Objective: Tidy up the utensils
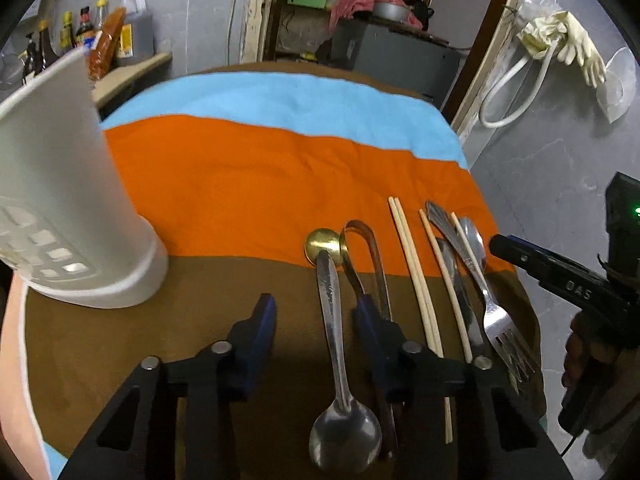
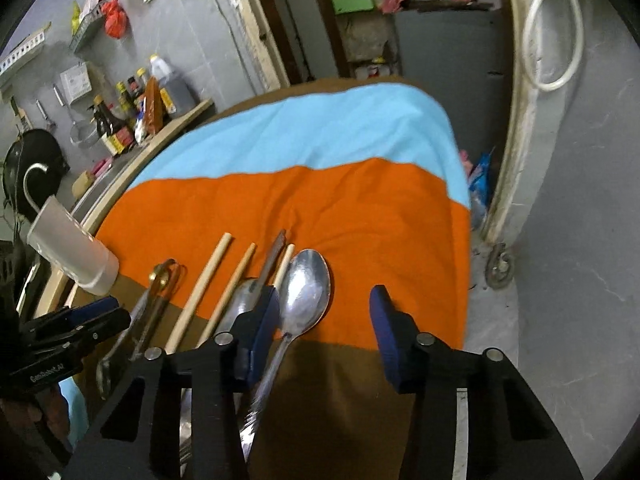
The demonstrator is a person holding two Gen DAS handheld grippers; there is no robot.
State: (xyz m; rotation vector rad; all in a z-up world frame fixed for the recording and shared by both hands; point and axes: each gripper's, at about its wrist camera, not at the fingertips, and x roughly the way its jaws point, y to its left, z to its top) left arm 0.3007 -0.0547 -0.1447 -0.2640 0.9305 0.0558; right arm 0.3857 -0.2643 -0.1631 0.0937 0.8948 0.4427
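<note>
On a table covered by a cloth striped blue, orange and brown, the utensils lie in a loose row. The left gripper hangs low over the brown stripe with its jaws partly open, and nothing is clamped. A steel spoon lies between its blue fingers, handle pointing away and bowl near the camera, closer to the right-hand finger; whether that finger touches it cannot be told. Just beyond the handle tip sits a small brass spoon, with a pair of tongs beside it, running under the right-hand finger. Further right lie chopsticks and a fork over other cutlery. A white utensil holder stands well apart at the left.

The right gripper is also partly open and holds nothing. A large spoon lies between its jaws, bowl away from the camera, handle running back beside the left-hand finger. More chopsticks lie to the left of it.
</note>
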